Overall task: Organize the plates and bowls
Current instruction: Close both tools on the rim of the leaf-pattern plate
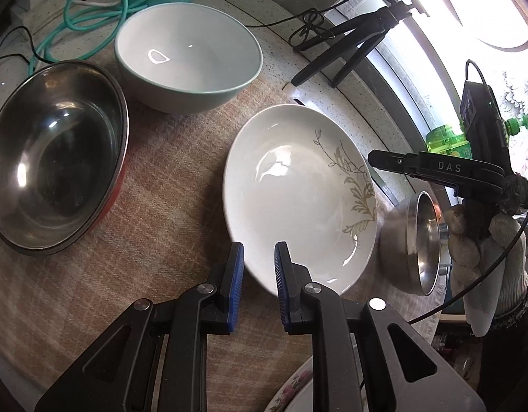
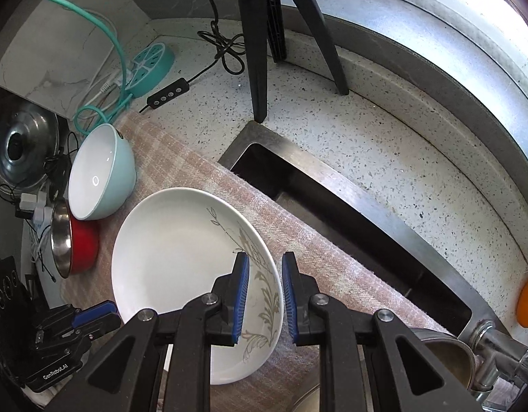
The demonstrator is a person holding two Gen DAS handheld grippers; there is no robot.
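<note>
One white plate (image 1: 298,199) with a grey leaf motif is being flanked by both grippers while it is lying flat on the plaid cloth (image 1: 161,158), between the red-sided steel bowl (image 1: 54,158) and the sink (image 2: 349,213). Its glazed surface is being shown as smooth and glossy, so slipping between the pads is being judged the main hazard. The right gripper (image 2: 265,295) is being held with its jaws apart, straddling the decorated rim; a shallow bite there is likely to let the plate tilt and drop toward the sink edge. The left gripper (image 1: 259,286) is being held with its jaws apart at the near rim, gripping nothing. Opposed pulls from the two tools are being judged liable to twist the plate. A pale blue bowl (image 1: 188,55) and a small steel bowl (image 1: 414,243) are standing nearby and are liable to be struck during lifting.
</note>
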